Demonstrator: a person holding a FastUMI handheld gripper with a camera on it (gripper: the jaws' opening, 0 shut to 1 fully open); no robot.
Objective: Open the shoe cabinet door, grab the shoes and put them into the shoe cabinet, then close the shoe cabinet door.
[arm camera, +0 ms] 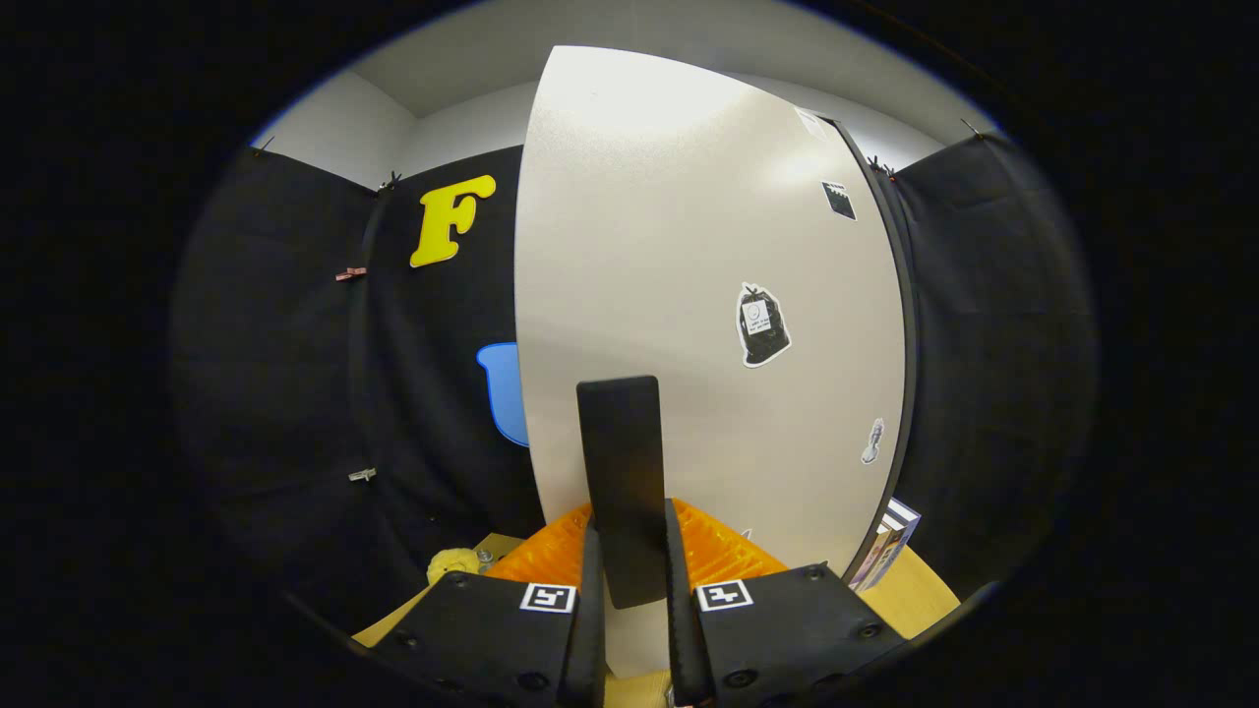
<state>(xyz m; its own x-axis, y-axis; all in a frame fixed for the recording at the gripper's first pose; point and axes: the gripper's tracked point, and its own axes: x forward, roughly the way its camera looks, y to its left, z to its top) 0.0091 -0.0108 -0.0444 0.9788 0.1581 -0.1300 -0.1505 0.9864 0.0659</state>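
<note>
Gripper view looks forward along the fingers, very near the cabinet door (689,295), facing it.

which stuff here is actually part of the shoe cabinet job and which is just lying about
Part of the job:
- cabinet door, pale panel just ahead
- black door handle, upright between the jaws
- gripper, closed on that handle

Just lying about:
- orange ridged item behind the fingers
- yellow soft thing low beside it
- books past the door's far edge
- stickers on the door
</note>
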